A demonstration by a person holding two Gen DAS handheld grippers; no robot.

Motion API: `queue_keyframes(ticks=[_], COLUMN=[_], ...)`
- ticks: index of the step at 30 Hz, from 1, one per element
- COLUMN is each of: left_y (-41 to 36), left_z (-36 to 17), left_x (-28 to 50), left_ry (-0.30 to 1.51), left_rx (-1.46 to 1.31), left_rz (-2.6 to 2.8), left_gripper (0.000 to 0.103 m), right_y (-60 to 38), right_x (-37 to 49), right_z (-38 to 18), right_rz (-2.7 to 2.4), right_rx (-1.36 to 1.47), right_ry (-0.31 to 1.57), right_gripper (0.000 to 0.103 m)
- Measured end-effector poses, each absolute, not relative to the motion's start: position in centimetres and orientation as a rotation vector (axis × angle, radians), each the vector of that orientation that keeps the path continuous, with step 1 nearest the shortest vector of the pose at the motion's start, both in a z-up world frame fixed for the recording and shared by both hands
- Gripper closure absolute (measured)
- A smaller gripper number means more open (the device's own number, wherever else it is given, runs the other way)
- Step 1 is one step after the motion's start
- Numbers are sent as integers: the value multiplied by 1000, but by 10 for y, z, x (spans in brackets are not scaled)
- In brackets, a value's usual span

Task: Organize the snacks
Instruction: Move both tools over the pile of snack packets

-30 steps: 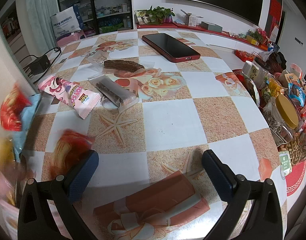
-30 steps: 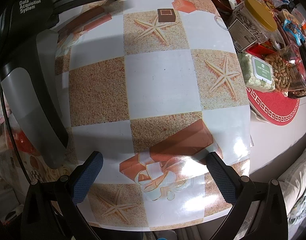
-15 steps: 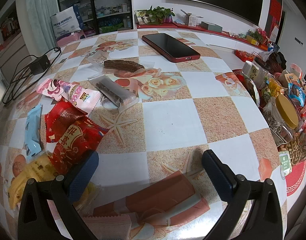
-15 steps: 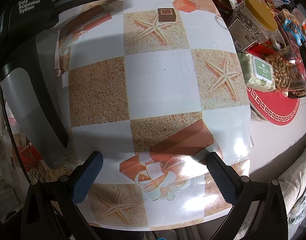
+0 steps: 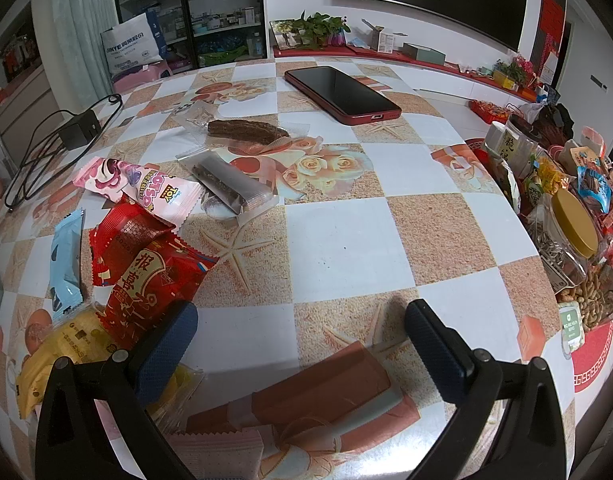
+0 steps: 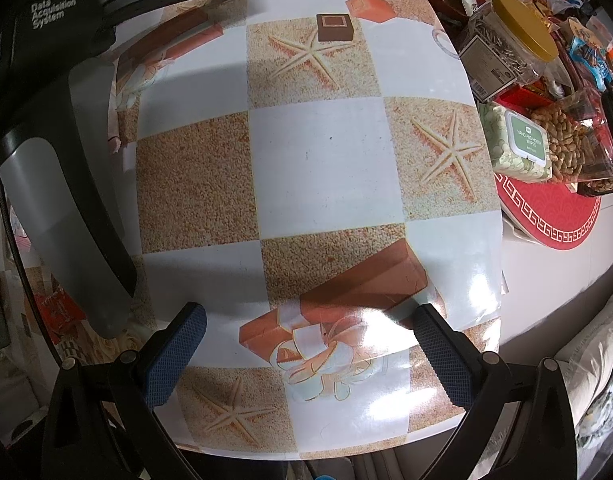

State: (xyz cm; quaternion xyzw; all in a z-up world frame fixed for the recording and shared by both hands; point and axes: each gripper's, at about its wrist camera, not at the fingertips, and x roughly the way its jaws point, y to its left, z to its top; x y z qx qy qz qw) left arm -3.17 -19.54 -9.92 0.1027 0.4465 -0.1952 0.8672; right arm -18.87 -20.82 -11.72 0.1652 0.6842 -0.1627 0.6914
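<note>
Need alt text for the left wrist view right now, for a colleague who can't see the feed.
The open left gripper hovers empty over a checkered tablecloth, with loose snack packets piled at its left: a red packet, a yellow one, a blue one and a pink one. Farther off lie two clear-wrapped brown bars and a red phone; jars and snacks crowd the right edge.

I'm seeing a glossy vinyl tabletop [image 6: 322, 168] catching glare, crinkly shiny plastic snack wrappers [image 5: 154, 280], and textured matt rubber pads [image 6: 174, 356] on my tongs.
</note>
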Motion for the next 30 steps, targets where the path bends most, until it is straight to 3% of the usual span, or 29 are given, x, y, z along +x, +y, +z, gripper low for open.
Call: queue_keyframes(ticks=[23,30], left_y=[-196,-212], left_z=[-98,-94], left_x=[-31,-14], left_ry=[937,1198], left_rx=[216,314], left_rz=[-405,-438], left_gripper=[0,0], right_y=[-215,-222], right_x=[-183,-181], right_z=[-122,-126], right_rz=[-354,-350], right_rx=[390,400], right_ry=[1591,1611], right_gripper=[0,0])
